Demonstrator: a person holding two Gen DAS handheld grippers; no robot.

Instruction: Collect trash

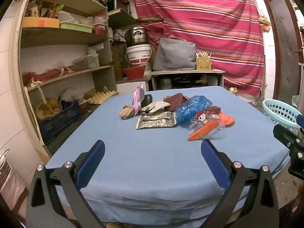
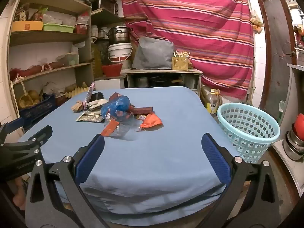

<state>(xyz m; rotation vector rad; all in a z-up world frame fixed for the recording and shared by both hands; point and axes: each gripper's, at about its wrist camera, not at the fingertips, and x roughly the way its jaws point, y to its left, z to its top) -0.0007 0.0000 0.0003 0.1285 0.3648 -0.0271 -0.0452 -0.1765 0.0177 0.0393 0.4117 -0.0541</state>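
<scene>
**Tongs wide over the near edge, trash heaped mid-tabletop**

Left tongs (image 1: 153, 148) spread wide, nothing between the blue pads (image 1: 215, 163), hovering over the near part of the blue-covered tabletop (image 1: 152, 161). Right tongs (image 2: 153, 142) likewise gaping and empty, just beside on the right, with the left unit visible at that view's left edge. Heap of trash (image 1: 171, 112) lying toward the far middle of the cloth: blue plastic bag (image 1: 191, 108), silver printed pouch (image 1: 156, 121), orange wrappers (image 1: 205, 131) nearest the tongs, pink packet (image 1: 137, 98) standing tilted at the far left of the pile, dark red wrappers (image 2: 142, 110) behind the bag. Pale blue perforated basket (image 2: 247, 129) on the floor just right of the tabletop, upright, well apart from the pile. Cluttered shelves (image 1: 62, 36) far left, striped pink cloth (image 1: 199, 28) hung across the far wall
</scene>
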